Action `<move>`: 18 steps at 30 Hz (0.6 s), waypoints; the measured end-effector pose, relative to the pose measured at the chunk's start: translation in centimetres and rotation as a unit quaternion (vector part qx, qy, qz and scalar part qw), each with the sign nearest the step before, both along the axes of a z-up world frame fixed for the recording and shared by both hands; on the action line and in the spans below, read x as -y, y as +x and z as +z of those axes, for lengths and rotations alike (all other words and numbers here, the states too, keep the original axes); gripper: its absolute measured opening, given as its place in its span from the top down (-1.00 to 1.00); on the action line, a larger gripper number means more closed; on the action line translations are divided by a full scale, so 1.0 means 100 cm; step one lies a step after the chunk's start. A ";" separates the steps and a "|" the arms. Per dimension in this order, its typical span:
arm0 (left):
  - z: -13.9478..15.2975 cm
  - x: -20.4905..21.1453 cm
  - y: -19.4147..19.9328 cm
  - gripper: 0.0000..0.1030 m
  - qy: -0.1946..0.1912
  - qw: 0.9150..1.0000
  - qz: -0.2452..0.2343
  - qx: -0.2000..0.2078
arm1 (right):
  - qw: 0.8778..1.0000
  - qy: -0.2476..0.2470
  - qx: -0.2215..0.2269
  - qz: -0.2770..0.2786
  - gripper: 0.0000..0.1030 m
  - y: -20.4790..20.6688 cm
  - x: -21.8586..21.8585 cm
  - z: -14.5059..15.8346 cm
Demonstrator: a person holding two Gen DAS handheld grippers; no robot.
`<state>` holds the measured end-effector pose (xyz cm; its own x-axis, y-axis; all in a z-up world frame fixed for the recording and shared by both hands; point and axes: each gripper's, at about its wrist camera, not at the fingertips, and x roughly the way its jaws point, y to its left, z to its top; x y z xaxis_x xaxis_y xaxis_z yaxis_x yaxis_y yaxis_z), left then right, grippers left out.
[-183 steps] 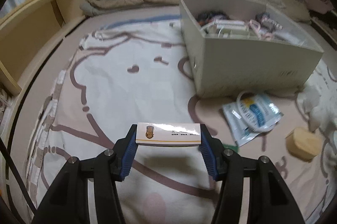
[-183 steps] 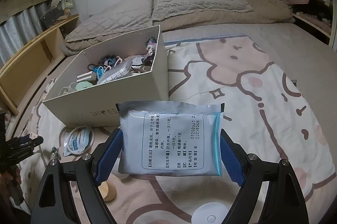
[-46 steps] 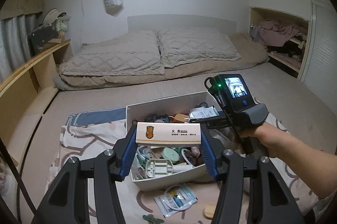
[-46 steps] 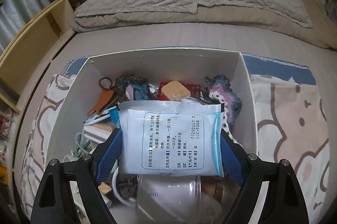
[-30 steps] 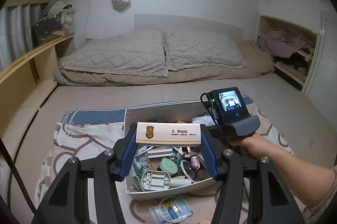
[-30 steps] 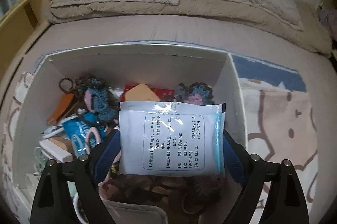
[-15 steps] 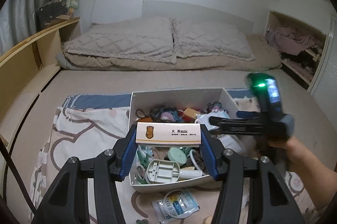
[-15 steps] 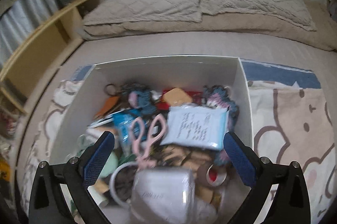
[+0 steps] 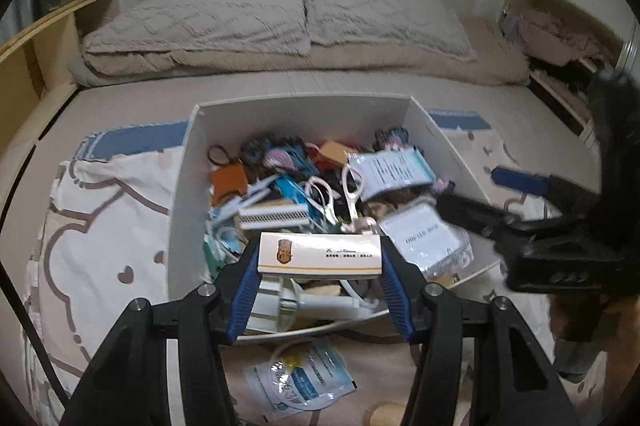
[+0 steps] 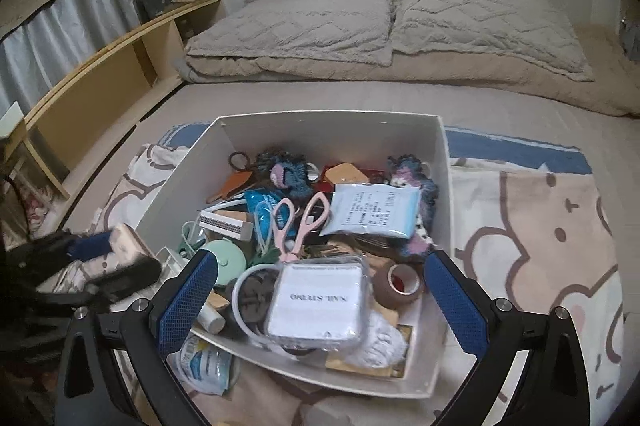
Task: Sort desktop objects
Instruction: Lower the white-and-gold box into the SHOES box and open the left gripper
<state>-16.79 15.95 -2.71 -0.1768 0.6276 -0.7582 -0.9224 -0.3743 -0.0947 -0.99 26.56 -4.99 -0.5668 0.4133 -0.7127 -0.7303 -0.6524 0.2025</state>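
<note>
A white cardboard box [image 9: 182, 178] full of small items stands on the cartoon blanket. My left gripper [image 9: 319, 266] is shut on a white-and-yellow carton [image 9: 319, 254], which hangs over the near part of the box. In the right wrist view the same carton [image 10: 128, 240] shows blurred beside the box's left wall. My right gripper [image 10: 320, 260] stands wide open over the box's near end with nothing between its fingers. The pale blue sachet [image 10: 370, 210] lies loose on the pile inside. In the left wrist view the right gripper [image 9: 496, 196] sits at the box's right wall.
Inside the box lie pink scissors [image 10: 296, 222], a clear case [image 10: 318, 302] and a tape roll [image 10: 400, 284]. A blue-printed pouch [image 9: 300, 382] and a tan round object [image 9: 384, 416] lie on the blanket in front. Wooden shelves [image 10: 100, 74] line the left; pillows [image 10: 400, 14] lie behind.
The right gripper opened and let the blue sachet drop into the box, then drew back. The left gripper sank toward the box with the carton still in it.
</note>
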 end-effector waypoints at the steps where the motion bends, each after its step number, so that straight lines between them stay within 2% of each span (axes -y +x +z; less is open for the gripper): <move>1: -0.003 -0.001 0.003 -0.08 0.001 1.000 -0.008 0.005 | 1.000 -0.002 -0.002 -0.002 -1.00 0.003 0.000 0.001; 9: -0.019 -0.013 0.010 -0.08 -0.015 1.000 -0.015 -0.002 | 1.000 -0.008 -0.026 -0.007 -1.00 0.026 0.009 0.013; 18: -0.035 -0.030 0.006 -0.08 -0.036 0.999 -0.010 0.023 | 0.999 -0.013 -0.038 -0.013 -1.00 0.041 0.015 0.015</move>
<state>-16.22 18.93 -6.20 -0.1283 0.5736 -0.8090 -0.9254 -0.3626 -0.1104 3.11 25.08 -3.47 -0.6092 0.4109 -0.6783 -0.7289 -0.6271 0.2747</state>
